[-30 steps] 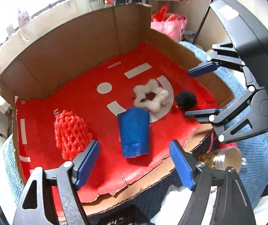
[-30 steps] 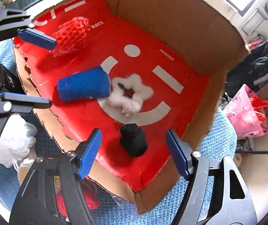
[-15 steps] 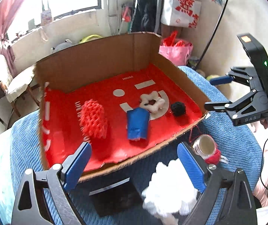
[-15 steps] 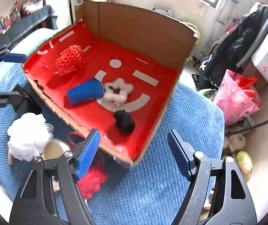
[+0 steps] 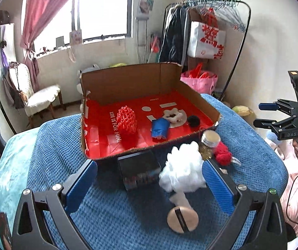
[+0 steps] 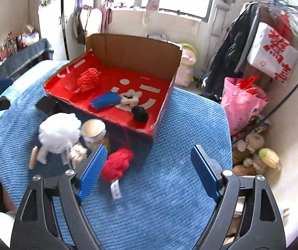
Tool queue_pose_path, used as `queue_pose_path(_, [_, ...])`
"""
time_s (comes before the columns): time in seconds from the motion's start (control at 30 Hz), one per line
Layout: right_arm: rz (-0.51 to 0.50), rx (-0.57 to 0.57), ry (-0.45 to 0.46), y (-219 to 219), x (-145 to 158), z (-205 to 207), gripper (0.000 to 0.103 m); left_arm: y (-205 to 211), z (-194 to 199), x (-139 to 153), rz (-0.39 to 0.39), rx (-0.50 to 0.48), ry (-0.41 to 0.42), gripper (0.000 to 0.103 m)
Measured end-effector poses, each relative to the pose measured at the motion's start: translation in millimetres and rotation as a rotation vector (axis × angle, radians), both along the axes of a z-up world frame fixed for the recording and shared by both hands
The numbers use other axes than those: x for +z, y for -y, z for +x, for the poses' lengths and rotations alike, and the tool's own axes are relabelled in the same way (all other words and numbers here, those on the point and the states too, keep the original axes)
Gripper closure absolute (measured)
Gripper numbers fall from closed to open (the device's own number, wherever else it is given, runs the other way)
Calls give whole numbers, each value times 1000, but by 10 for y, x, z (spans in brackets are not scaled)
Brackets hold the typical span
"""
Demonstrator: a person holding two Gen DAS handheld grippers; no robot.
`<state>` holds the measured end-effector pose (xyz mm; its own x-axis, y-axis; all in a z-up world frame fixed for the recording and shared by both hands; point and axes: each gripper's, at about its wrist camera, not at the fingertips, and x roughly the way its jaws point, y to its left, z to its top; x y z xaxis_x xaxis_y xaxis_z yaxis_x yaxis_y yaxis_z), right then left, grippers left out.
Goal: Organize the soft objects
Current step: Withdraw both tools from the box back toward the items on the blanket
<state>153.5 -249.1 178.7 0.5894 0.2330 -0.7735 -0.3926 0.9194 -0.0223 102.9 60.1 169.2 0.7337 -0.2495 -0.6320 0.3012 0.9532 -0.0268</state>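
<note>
A cardboard box (image 5: pixel 132 79) with a red floor holds a red net puff (image 5: pixel 126 120), a blue roll (image 5: pixel 159 127), a white fluffy ring (image 5: pixel 172 114) and a black pompom (image 5: pixel 193 120). In front of the box on the blue blanket lie a white mesh puff (image 5: pixel 184 169) with a wooden handle and a red knitted ball (image 5: pixel 222 153). My left gripper (image 5: pixel 149 187) is open, pulled back above the blanket. My right gripper (image 6: pixel 149 177) is open, near the red ball (image 6: pixel 117 163); it shows at the right of the left wrist view (image 5: pixel 273 114). The box (image 6: pixel 136 50) also shows in the right wrist view.
A black box (image 5: pixel 139 171) and a lidded jar (image 5: pixel 210 139) lie by the box's front wall. A chair (image 5: pixel 38 98) stands at left. A clothes rack (image 5: pixel 207 20), a pink bag (image 6: pixel 242 102) and plush toys (image 6: pixel 259 158) crowd the right side.
Both grippers have pulled back and up from the box. The objects in front of the box came into view. Both stay open and empty.
</note>
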Motion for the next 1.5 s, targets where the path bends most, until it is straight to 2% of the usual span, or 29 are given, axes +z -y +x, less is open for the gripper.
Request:
queue_pose_path(0.13, [33,-39,67,-15,5,-412,11,18,-314,-123,-27,15,36,0])
queue_pose_path(0.27, [83,-71,89,-78,-82,-763,11,55,-558,-206,-46,15,54,0])
queue_pose_path(0.37, [138,-66,72,-118,-146,-937,10,78,-718,-193,-42,24,76,0])
queue_pose_path(0.57, [147,-67,89,-195,-187,-1177,10,94,-1040,-98,-47,36,130,0])
queue_pose_path(0.7, [176,-73,106,-230,-206,-1314,10,124,-1195,-155,-58,34,147,0])
queue_pose_path(0.83, [190,-91,124,-281,-290,-1403,10,114,-1176,-355,-113,35,88,0])
queue_pose_path(0.97, [227,-81,107,-325,-426,-1387,10,140,-1070,-600,-99,60,64,0])
queue_pose_path(1.13, [222,-61,71,-457,-639,-1295,10,191,-858,-913,-115,52,-20,0])
queue_pose_path(1.3, [204,-24,45,-597,-761,-1231,10,193,-759,-1057,-116,57,-51,0])
queue_pose_path(1.5, [206,20,36,-692,-779,-1141,10,219,-661,-1096,-114,34,-72,0])
